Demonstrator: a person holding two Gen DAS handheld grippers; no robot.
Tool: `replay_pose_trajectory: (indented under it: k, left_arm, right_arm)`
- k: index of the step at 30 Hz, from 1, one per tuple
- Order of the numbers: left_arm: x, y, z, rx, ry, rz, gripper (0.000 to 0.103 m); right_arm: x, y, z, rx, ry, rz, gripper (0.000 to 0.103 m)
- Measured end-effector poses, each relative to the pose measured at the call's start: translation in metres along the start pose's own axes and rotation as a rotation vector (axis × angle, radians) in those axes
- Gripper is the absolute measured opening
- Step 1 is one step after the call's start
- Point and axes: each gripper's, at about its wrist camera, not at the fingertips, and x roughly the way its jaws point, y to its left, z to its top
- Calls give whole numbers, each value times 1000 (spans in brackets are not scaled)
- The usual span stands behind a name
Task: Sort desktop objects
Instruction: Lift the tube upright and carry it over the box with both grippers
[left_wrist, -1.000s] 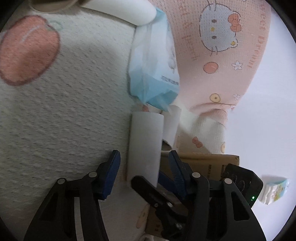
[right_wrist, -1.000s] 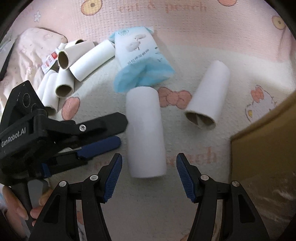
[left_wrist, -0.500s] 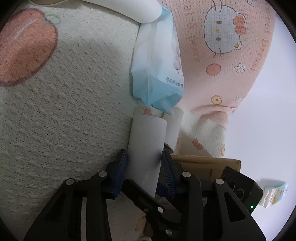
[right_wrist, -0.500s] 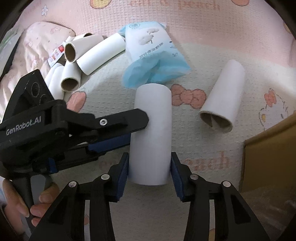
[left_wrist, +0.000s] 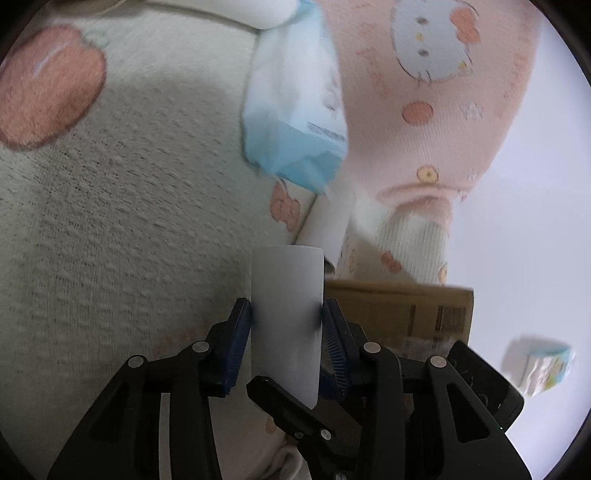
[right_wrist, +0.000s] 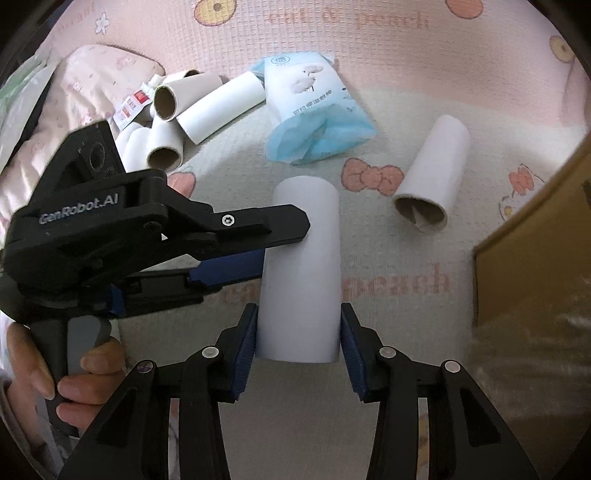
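Note:
A white paper tube (right_wrist: 301, 266) lies lengthwise on the cream blanket (right_wrist: 388, 406). My right gripper (right_wrist: 297, 332) is shut on its near end, blue pads pressed to both sides. My left gripper (right_wrist: 280, 247) comes in from the left, held by a hand (right_wrist: 70, 384), and is shut across the tube's middle. In the left wrist view the same tube (left_wrist: 286, 314) stands between the left gripper's (left_wrist: 286, 314) pads, and one black finger of the right gripper crosses below it. A blue tissue pack (right_wrist: 314, 114) and a second tube (right_wrist: 432, 177) lie beyond.
A pile of several cardboard tubes (right_wrist: 177, 114) lies at the far left, beside a pink cloth (right_wrist: 92, 77). A brown cardboard box (right_wrist: 535, 240) stands at the right; its side (left_wrist: 399, 310) also shows behind the tube. A small packet (left_wrist: 535, 369) lies on the white surface.
Both grippers have closed onto the white tube, which a second ago lay loose between open jaws. In the left wrist view the tube now sits apart from the second tube behind it.

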Motion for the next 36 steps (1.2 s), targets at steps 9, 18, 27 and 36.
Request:
replay_pose_trajectory:
  k: [9,18,27,36]
  left_arm:
    - [-32,-37,-20,120,-18,12,43]
    - [-66,-129,-46,372,-49,35,43]
    - [-71,-194,-68,480,-39,-35,43]
    - [-63,-227,-90,531,-5,-64,43]
  right_arm:
    - [-43,14,-23,-42,-73,25,41]
    - [-117,20,-26,-80,-245,2,41]
    - [-161,13,-14,-83,-382,-70,41]
    - [-207,-16,-30,-13,-495,-32,40]
